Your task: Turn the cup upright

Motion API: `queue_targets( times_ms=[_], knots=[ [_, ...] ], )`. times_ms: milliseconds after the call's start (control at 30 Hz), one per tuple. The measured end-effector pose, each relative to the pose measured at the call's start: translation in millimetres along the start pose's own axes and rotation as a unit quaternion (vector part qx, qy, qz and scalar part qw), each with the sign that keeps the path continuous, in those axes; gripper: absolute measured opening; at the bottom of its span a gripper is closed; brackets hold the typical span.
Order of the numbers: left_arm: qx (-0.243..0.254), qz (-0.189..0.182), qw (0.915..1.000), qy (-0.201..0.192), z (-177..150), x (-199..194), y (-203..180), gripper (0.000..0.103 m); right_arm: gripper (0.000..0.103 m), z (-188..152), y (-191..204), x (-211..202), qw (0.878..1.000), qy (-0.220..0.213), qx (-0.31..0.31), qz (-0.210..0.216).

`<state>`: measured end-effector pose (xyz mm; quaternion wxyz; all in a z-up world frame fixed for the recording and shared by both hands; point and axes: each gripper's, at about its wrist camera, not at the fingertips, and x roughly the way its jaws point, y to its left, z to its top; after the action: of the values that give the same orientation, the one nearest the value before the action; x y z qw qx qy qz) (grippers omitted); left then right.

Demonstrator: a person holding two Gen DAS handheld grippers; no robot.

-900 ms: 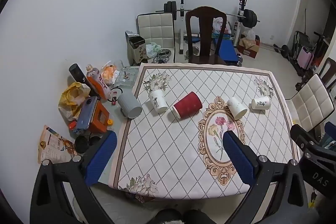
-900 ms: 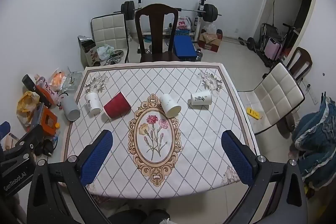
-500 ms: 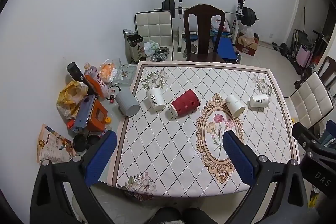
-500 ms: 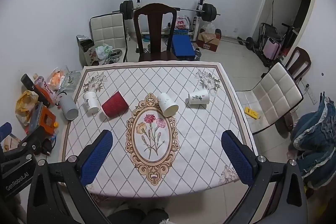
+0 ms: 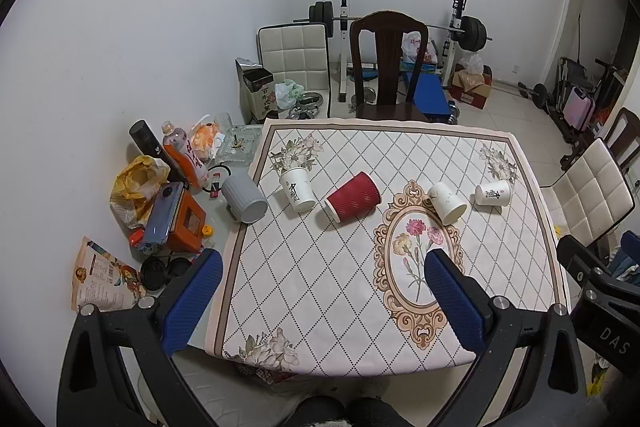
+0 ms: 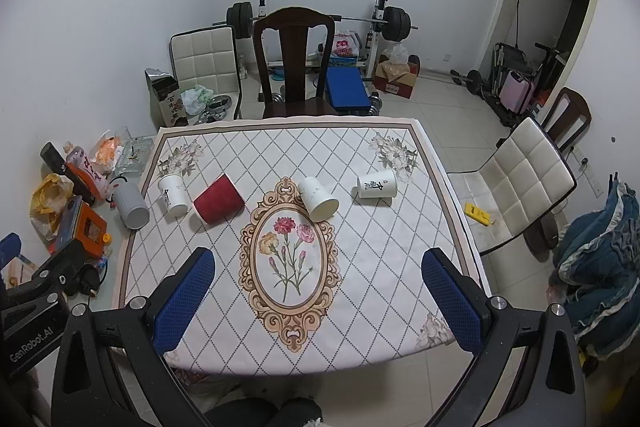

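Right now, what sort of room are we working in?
Most likely a room in a home, used for both dining and workouts: a table with a floral tablecloth and a wooden dining chair behind it, then a barbell rack and a weight bench against the far wall.

The left claw (image 5: 320,303) has a matte black forked frame; each finger carries a blue pad (image 5: 193,301) with a fine dotted grip texture; round silver screws sit at the finger joints. The right claw (image 6: 316,303) is built alike, black frame, blue textured pads (image 6: 452,303), silver screws; seen from the left camera its black body bears white letters "DAS"; the left body, seen from the right camera, reads "GenRobot.AI".
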<state>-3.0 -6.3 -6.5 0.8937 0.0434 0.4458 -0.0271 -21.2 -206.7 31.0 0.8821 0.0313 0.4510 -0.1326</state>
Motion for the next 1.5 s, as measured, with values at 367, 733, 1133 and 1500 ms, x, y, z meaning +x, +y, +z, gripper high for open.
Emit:
queue_targets(
  times_ms=[367,733,1133,1500],
  knots=[
    [0.001,0.001,1.0,-0.003,7.1,-7.5,0.2,0.103,0.103,0.7,-1.6,-4.3,1.0,-0.003,0.001,0.001],
    [-0.001,0.0,1.0,-0.007,9.8,-14.7,1.0,0.103,0.103,3.3,-1.1,-16.4,1.0,-0.004,-0.001,0.0],
    [-0.001,0.0,1.0,-0.008,9.0,-15.9,1.5,0.103,0.103,3.1,-0.1,-19.9,1.0,-0.006,0.0,-0.001],
    [-0.002,0.0,0.9999,-0.01,8.7,-16.4,2.6,0.103,0.103,3.4,-1.1,-23.1,1.0,-0.007,-0.001,0.0]
  ],
)
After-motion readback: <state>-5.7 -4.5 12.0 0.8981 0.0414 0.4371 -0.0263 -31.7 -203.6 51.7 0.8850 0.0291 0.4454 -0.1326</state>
